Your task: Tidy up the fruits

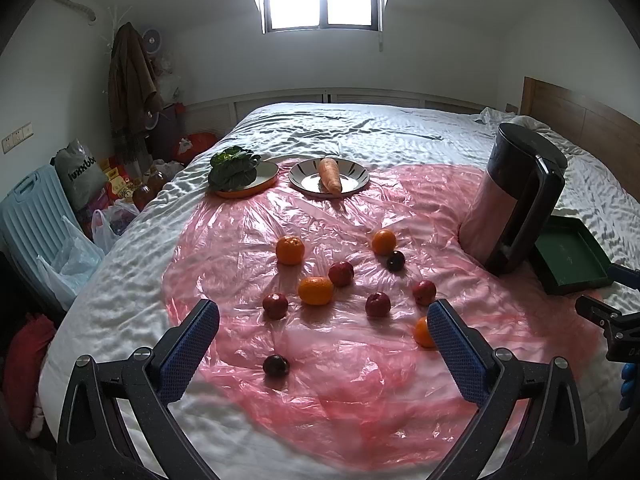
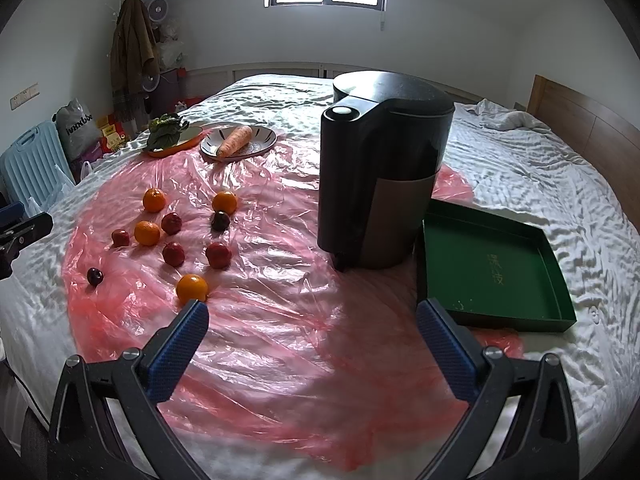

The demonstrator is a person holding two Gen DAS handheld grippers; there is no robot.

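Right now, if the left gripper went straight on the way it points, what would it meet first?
Probably the pink plastic sheet just beyond the open left gripper; the nearest fruit near that line is the dark plum, slightly left. Depth is unclear.

fruits [image 1: 340, 274] are lying scattered on a plastic sheet [image 1: 352, 384] that is covering the bed [image 1: 360, 128]. behind them two plates are sitting side by side: the left plate [image 1: 264, 174] is bearing leafy greens [image 1: 232, 170], the right plate [image 1: 352, 180] a carrot [image 1: 330, 176]. right of the fruits an appliance [image 2: 380, 168] is standing, with a tray [image 2: 492, 268] lying just beside it, further right.
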